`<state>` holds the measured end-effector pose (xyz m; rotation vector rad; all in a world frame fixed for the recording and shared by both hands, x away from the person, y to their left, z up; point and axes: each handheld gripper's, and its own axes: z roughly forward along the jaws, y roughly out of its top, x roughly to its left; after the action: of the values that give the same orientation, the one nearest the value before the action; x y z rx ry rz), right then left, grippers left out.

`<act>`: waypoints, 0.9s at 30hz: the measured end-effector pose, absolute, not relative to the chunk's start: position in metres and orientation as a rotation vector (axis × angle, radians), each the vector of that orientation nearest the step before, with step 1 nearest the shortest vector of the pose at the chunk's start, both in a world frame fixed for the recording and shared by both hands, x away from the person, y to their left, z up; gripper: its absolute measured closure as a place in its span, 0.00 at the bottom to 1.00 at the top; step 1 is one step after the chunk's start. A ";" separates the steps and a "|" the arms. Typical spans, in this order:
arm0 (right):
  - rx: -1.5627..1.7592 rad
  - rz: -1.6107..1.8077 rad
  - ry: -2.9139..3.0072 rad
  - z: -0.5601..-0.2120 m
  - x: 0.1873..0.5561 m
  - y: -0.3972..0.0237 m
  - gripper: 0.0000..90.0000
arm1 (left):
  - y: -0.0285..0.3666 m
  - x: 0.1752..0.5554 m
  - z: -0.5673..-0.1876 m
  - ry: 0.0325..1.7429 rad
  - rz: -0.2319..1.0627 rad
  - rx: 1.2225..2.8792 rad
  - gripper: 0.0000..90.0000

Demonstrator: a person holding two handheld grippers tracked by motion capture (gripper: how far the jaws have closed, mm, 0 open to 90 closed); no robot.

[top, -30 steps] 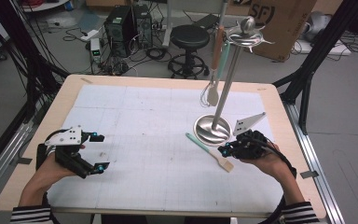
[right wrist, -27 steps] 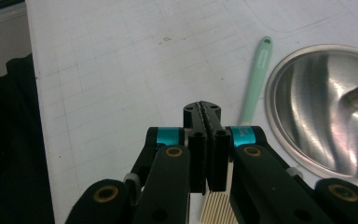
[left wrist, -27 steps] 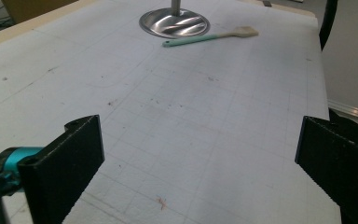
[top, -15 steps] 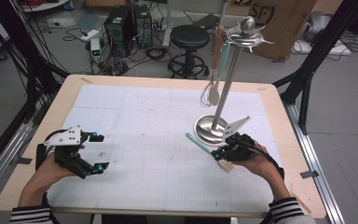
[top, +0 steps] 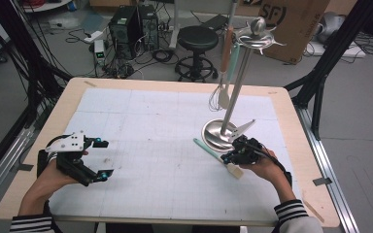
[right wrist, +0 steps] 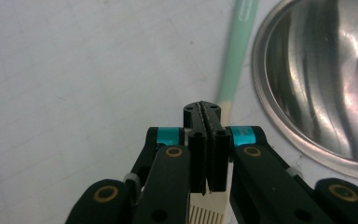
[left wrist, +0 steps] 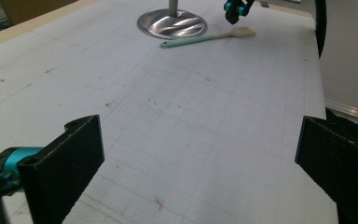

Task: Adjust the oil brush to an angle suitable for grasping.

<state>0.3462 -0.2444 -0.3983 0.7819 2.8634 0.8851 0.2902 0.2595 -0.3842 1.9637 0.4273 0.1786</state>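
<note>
Right gripper view: brush [right wrist: 235, 60] lies under the closed right tool [right wrist: 206, 112].

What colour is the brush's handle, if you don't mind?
Mint green handle, clearest in the right gripper view.

One brush [top: 219, 156], one stand [top: 234, 92], two hanging utensils [top: 225, 73].
</note>
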 end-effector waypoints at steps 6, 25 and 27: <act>0.835 0.834 2.855 -0.407 0.348 -0.248 0.99 | 0.259 0.290 -0.384 0.428 0.178 1.965 0.02; 0.823 0.779 2.844 -0.412 0.354 -0.243 0.99 | 0.258 0.289 -0.385 0.424 0.174 1.972 0.02; 0.810 0.752 2.856 -0.416 0.355 -0.244 0.99 | 0.258 0.289 -0.385 0.426 0.173 1.974 0.02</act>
<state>0.3548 -0.2440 -0.4156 0.8102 2.8559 0.7517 0.2894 0.2584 -0.3850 1.9735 0.4259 0.1727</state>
